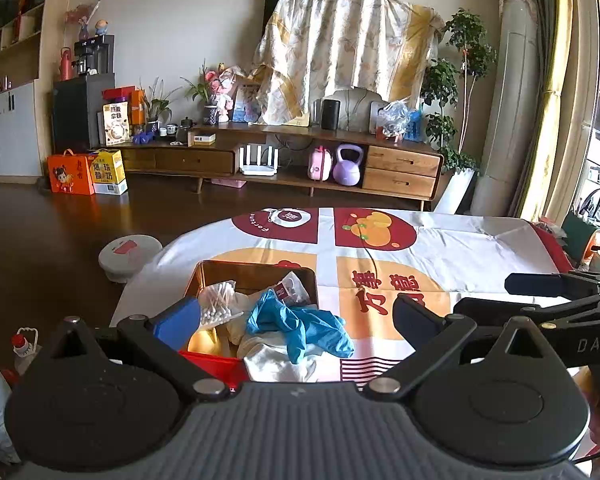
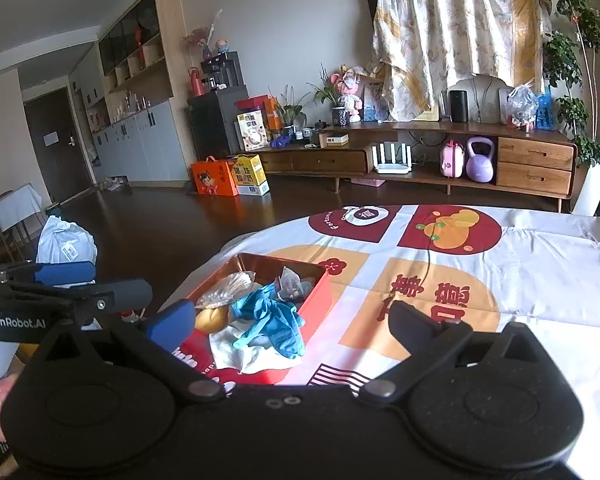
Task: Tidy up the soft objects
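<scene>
Red metal tin (image 2: 320, 300) — rectangular, shiny gold inside — sits on the table (image 2: 540, 280), which is covered by a smooth printed cloth. It holds crumpled blue rubber gloves (image 2: 272, 320), a white rag (image 2: 252, 354), a clear bag of cotton swabs (image 1: 218, 300) and a small packet. Left tongs (image 1: 296, 322) and right tongs (image 2: 292, 320) hover spread and empty just above the tin's near end, gloves between the fingers
</scene>
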The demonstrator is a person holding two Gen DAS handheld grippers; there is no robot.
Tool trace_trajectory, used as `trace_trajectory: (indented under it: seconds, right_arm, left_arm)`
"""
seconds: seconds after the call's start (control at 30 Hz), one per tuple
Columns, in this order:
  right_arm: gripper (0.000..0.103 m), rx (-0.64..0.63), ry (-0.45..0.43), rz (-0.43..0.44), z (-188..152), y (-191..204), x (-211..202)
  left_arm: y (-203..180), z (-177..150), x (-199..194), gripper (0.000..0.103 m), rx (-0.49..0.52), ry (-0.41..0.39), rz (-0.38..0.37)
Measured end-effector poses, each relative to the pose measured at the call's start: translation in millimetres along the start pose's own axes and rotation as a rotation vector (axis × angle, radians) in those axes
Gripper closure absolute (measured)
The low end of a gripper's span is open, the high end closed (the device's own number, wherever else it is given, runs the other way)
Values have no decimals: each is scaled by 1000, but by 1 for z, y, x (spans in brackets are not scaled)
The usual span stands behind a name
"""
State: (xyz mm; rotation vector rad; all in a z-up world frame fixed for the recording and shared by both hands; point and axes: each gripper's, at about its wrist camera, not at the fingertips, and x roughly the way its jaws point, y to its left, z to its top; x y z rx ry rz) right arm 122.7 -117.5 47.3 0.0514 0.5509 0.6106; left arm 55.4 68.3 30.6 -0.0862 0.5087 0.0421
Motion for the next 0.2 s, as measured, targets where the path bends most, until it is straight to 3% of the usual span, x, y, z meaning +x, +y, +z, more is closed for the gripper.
trace_trajectory:
  seconds: [0.2]
  right_arm:
    - [0, 2, 1, 1, -1, 0, -2]
  left_arm:
    - [-4, -2, -3, 0, -4, 9, 5]
